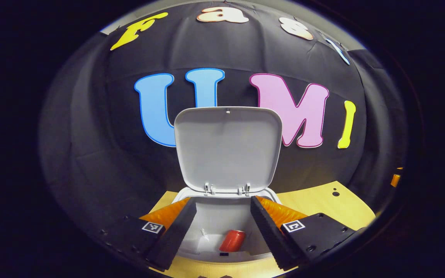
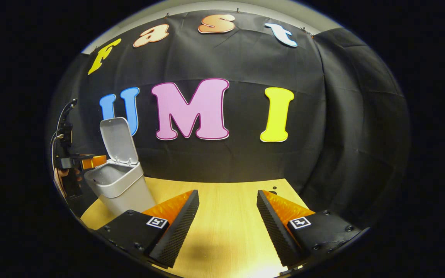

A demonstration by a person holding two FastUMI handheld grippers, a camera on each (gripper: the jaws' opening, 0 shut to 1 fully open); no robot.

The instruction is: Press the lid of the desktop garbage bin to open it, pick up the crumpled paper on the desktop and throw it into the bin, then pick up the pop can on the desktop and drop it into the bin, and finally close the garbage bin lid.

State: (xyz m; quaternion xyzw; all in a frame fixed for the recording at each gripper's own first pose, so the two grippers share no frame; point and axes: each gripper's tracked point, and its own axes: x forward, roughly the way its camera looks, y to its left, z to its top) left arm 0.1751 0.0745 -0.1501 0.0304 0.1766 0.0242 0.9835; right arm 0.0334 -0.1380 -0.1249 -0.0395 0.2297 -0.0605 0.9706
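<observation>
Already the pop can [image 1: 231, 240] is seen lying at the bottom of the garbage bin [image 1: 222, 216], with a pale scrap that may be the crumpled paper [image 1: 206, 235] to its left; this cannot be told for certain. The lid [image 1: 227, 148] is stood upright at the far side, so only closing it is judged to be left. The left gripper [image 1: 222, 226] is held above the bin's mouth, fingers spread wide, nothing pinched. The right gripper [image 2: 226, 224] is likewise spread and empty over the wooden desktop [image 2: 226, 208], with the bin at its far left.
</observation>
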